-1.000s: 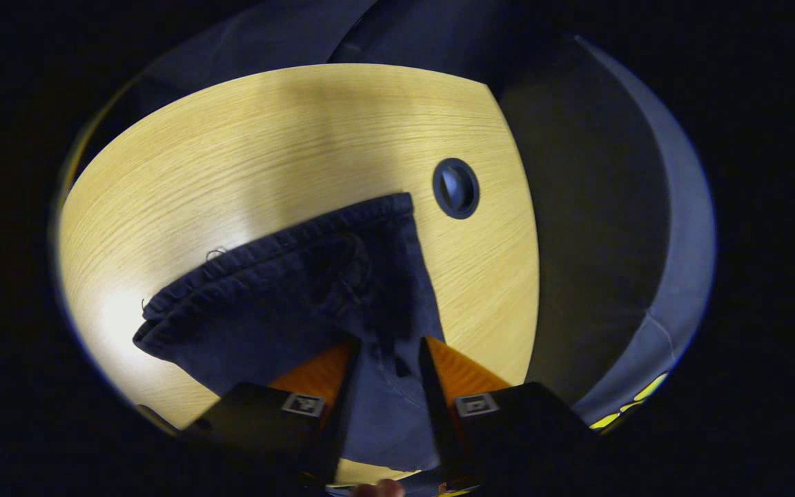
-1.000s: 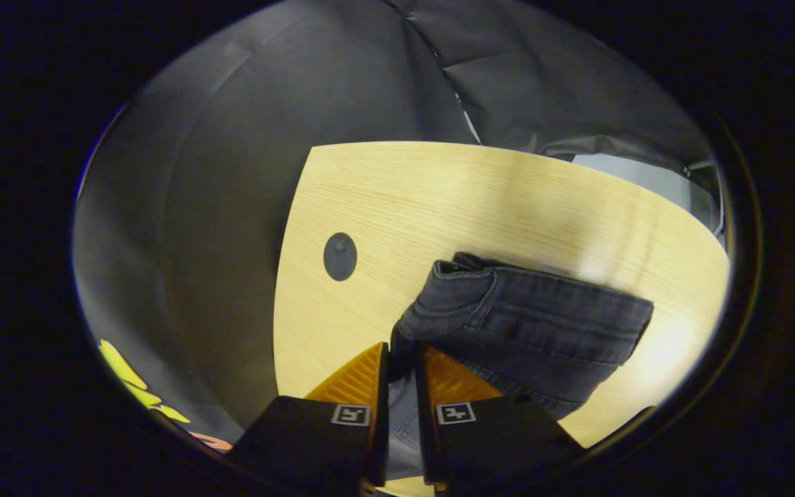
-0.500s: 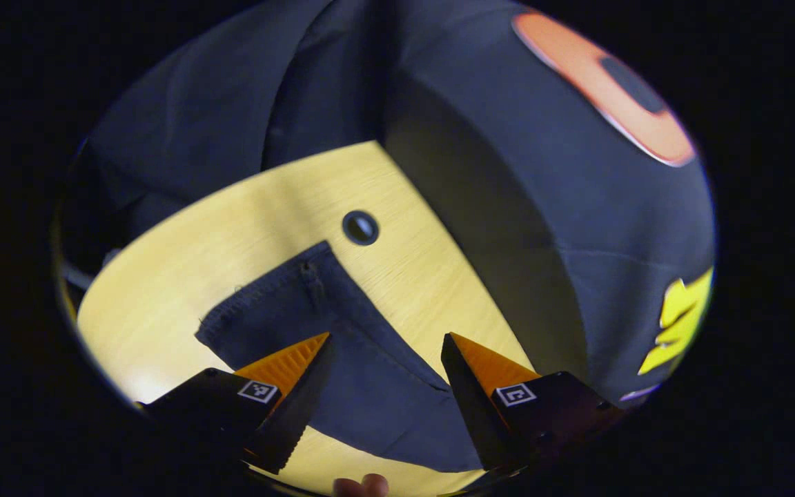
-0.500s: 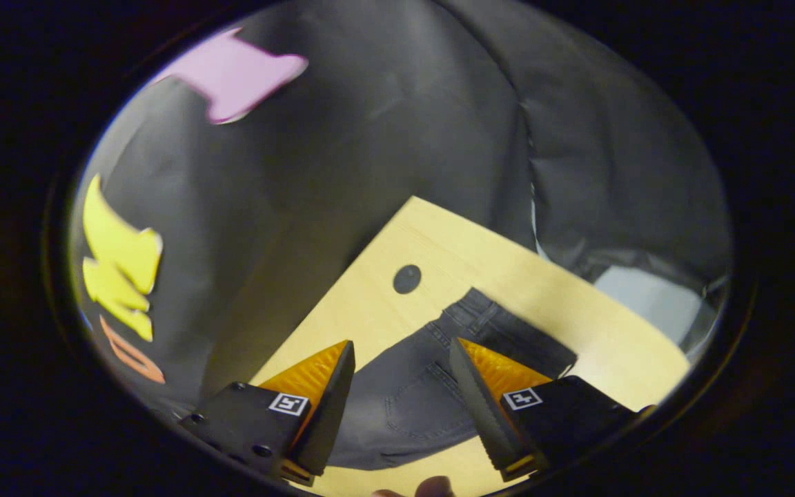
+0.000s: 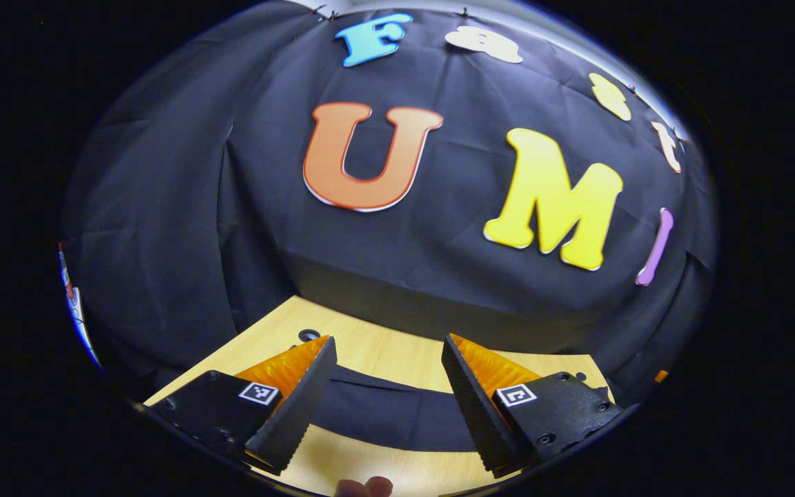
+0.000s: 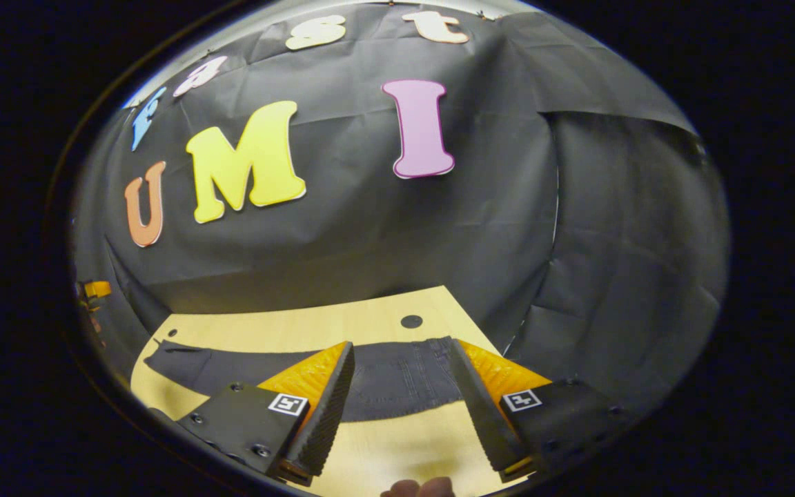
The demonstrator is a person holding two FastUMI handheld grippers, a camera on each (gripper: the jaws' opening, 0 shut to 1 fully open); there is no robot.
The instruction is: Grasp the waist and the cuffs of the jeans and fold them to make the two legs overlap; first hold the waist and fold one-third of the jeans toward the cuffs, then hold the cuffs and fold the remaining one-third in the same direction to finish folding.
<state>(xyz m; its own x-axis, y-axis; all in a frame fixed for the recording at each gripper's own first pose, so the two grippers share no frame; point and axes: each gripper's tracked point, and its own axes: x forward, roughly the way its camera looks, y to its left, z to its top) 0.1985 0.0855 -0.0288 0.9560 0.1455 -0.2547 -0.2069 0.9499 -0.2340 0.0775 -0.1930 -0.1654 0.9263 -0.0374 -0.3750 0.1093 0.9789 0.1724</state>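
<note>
Left gripper: raised above the table, jaws spread wide, nothing between them. Below and beyond its fingers, dark denim jeans stretched flat as a long band across the pale wood-grain table, with a small round black grommet hole near the far left corner. A fingertip of the holding hand at the bottom edge.

Right gripper: likewise lifted clear, jaws wide apart, empty. Same jeans seen here running leftward from under the fingers to a narrower end near the table's left edge; seams and stitching visible on the part between the fingers, most likely the waist end, though hard to confirm. A second round dark grommet hole just beyond the denim.

Judged step: legs apparently already laid one over the other, the jeans lying as a single strip; thirds not yet folded. Next move calls for dropping both grippers to the waist end, pinching its two corners, and carrying that end a third of the way toward the cuffs without dragging the rest.

No containers present.
</note>
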